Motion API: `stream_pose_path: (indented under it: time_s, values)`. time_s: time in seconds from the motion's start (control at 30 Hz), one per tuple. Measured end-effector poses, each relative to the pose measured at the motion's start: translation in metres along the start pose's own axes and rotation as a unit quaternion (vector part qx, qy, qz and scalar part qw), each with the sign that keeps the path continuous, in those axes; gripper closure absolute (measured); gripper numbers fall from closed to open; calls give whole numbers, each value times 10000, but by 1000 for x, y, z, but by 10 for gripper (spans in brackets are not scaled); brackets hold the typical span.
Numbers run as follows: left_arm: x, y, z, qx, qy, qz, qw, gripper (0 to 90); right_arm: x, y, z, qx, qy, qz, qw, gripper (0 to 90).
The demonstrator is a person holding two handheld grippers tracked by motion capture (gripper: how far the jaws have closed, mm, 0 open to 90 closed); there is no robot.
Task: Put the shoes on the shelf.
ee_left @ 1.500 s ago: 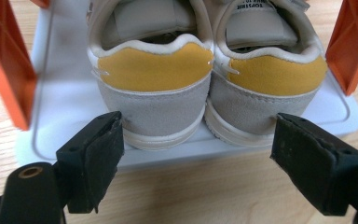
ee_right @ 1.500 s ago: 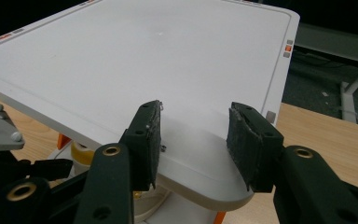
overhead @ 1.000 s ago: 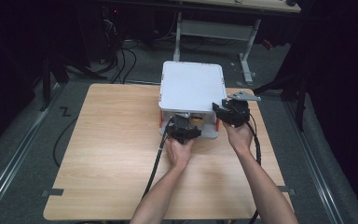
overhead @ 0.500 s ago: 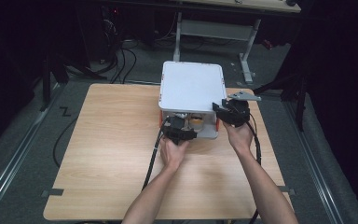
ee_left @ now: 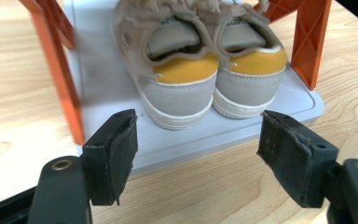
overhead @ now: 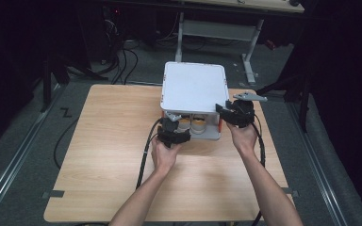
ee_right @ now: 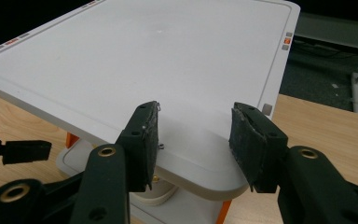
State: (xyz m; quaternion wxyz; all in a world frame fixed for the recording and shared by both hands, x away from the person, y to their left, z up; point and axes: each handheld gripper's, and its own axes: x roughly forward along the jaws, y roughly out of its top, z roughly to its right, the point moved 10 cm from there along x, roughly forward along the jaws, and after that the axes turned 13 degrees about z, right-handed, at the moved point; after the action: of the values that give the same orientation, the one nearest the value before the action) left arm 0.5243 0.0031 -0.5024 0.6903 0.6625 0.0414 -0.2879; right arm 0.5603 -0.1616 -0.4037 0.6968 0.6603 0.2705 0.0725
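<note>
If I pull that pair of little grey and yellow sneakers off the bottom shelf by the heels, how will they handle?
The pair of small grey suede sneakers with yellow heel tabs looks light. The soft collars would probably squash under a pinch, while the white rubber soles look firmer. They would likely drag rather than roll on the smooth white lower shelf, and as two separate shoes they may come apart, with loose laces snagging.

In the high view the rack's top shelf point(overhead: 194, 87) hid all of the pair of shoes point(overhead: 192, 125) but the heels at the lower shelf's front edge. In the left gripper view the top picture edge cut off the shoes' point(ee_left: 200, 60) toes and the orange posts point(ee_left: 58, 65). In the right gripper view the top shelf point(ee_right: 135, 60) covered the lower shelf, leaving a shoe heel point(ee_right: 161, 193) partly seen under its near corner, too little to tell more.
</note>
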Motion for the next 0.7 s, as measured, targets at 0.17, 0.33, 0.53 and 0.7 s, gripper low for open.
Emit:
stream_pose_path:
  time_s: [0.17, 0.33, 0.53, 0.7]
  values:
    - [-11, 5, -2, 100, -116, 50, 9999, 283, -4, 1, 0, 6, 20, 1, 10000, 500]
    - [-19, 7, -3, 125, -175, 80, 9997, 278, -11, 4, 3, 70, 8, 68, 10000, 485]
    - [-30, 10, -6, 26, -307, 148, 9994, 255, -20, 8, 3, 156, 42, 192, 9997, 468]
    - [-40, 16, -7, 63, -455, 357, 9983, 323, -27, 2, 3, 266, 90, 177, 9994, 468]
